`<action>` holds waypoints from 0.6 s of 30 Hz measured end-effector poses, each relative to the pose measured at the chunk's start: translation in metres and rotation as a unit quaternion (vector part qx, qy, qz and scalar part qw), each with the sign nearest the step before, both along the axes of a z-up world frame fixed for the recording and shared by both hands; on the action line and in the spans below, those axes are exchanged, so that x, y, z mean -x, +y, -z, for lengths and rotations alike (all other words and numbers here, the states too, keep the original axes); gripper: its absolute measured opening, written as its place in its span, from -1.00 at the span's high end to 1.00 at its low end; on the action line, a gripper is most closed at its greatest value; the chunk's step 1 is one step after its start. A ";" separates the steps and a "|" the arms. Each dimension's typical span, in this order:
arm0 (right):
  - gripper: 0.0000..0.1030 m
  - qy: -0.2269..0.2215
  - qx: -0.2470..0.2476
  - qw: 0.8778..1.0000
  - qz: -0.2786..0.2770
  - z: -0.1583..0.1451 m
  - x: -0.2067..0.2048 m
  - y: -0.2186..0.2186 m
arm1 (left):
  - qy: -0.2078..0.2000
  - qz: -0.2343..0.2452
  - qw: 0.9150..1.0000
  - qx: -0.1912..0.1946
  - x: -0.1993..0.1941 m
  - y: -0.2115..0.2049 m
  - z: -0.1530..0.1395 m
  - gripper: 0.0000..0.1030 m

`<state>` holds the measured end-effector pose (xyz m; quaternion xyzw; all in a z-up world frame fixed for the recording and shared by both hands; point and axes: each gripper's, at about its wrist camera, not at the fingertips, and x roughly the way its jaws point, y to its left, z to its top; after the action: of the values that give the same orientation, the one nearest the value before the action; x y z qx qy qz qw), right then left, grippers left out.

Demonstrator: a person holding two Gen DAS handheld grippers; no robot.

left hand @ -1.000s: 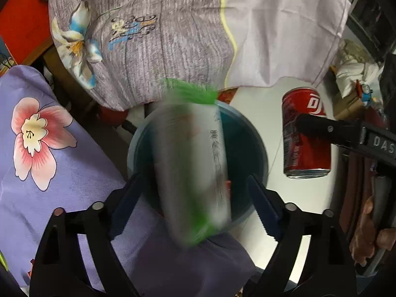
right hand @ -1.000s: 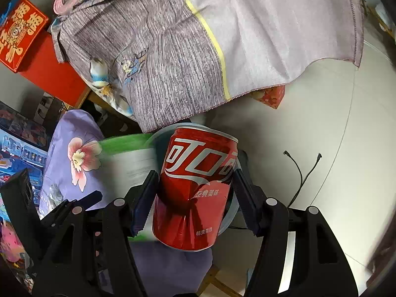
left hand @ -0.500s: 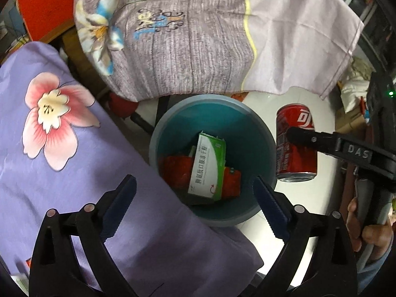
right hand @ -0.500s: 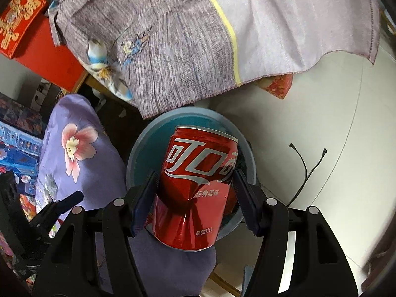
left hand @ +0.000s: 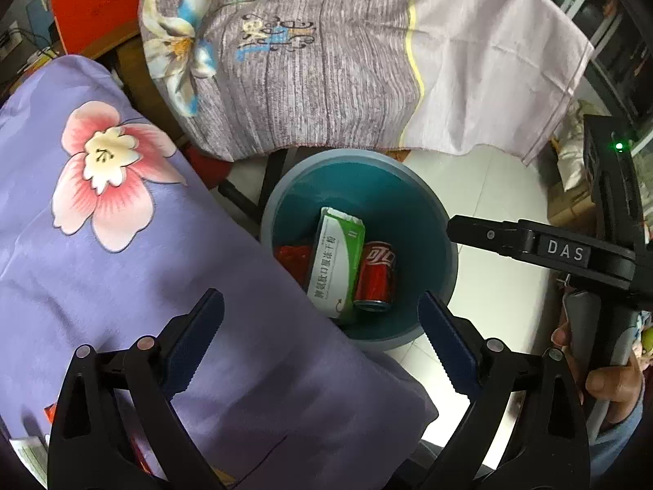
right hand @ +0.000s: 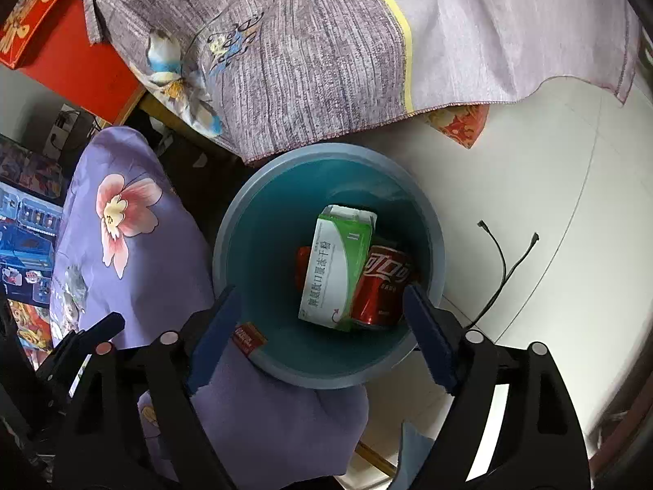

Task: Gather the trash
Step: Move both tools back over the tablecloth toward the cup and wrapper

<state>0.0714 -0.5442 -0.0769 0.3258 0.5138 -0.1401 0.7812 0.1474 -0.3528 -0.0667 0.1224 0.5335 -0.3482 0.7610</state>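
The red can lies in the teal bin at frame centre beside the green box, because the right hand-held gripper above is opening with nothing between its jaws, and the left hand-held gripper is wide open, empty.

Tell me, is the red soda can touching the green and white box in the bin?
Touching. In the right wrist view the red soda can lies right against the green and white box inside the bin, with no gap between them.
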 end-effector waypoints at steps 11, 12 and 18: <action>-0.60 -0.003 0.027 0.999 -0.020 -0.022 -0.002 0.043 | -0.009 -0.023 0.999 0.024 0.003 0.050 -0.019 -0.90; -0.60 -0.004 0.029 0.999 -0.023 -0.024 -0.003 0.048 | -0.013 -0.027 0.999 0.027 0.004 0.057 -0.023 -0.90; -0.65 -0.012 0.052 0.997 -0.054 -0.044 -0.009 0.087 | -0.033 -0.048 0.998 0.040 0.007 0.091 -0.038 -0.92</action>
<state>0.0805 -0.4577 -0.0332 0.2579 0.5129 -0.1204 0.8099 0.1399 -0.2616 -0.0285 0.0774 0.4991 -0.3287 0.7980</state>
